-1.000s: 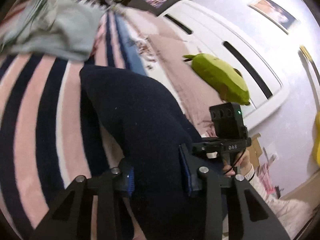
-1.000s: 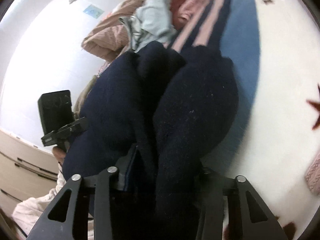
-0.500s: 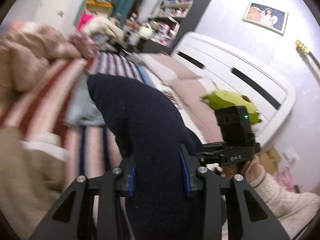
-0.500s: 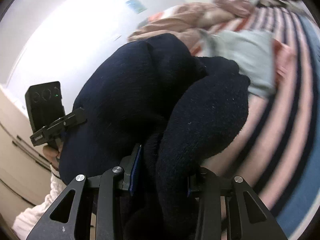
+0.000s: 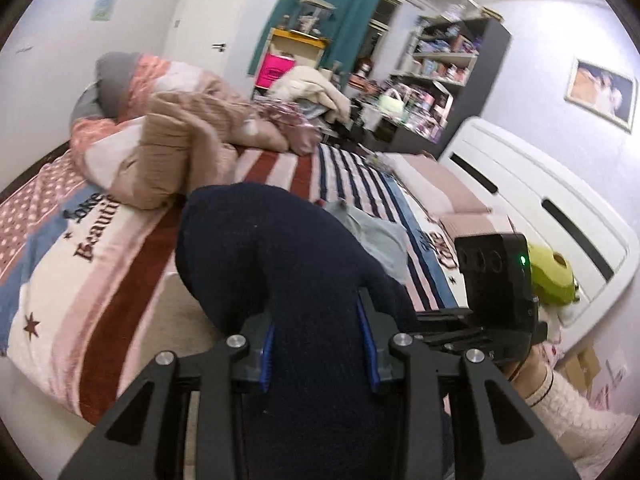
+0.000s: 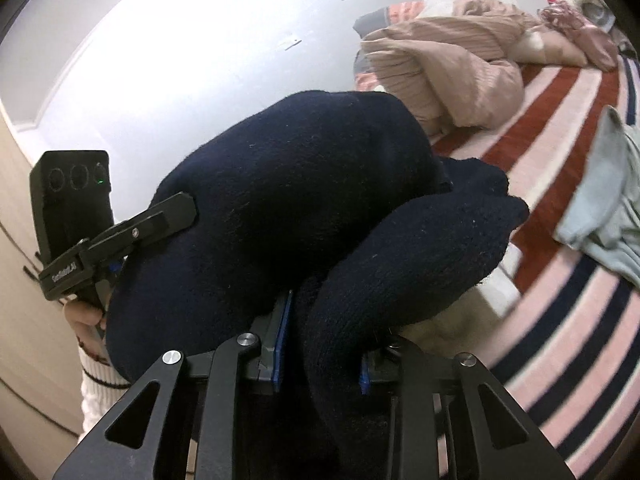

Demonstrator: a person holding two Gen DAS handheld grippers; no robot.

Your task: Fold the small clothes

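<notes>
Left gripper (image 5: pixel 318 350) and right gripper (image 6: pixel 320 346) both clamped on navy knit garment (image 5: pixel 272 264), held up above striped bedspread (image 5: pixel 120 280). Pale blue cloth (image 6: pixel 604 200) lying on stripes. Pink quilt heap (image 5: pixel 180 140) behind; white headboard (image 5: pixel 540 200), cluttered shelves (image 5: pixel 448 64), teal curtain (image 5: pixel 332 8).

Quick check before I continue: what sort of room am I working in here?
Almost certainly a lived-in bedroom. A bed with a striped blanket and white headboard fills the view, crumpled pink bedding is piled on it, and cluttered shelves stand behind.
</notes>
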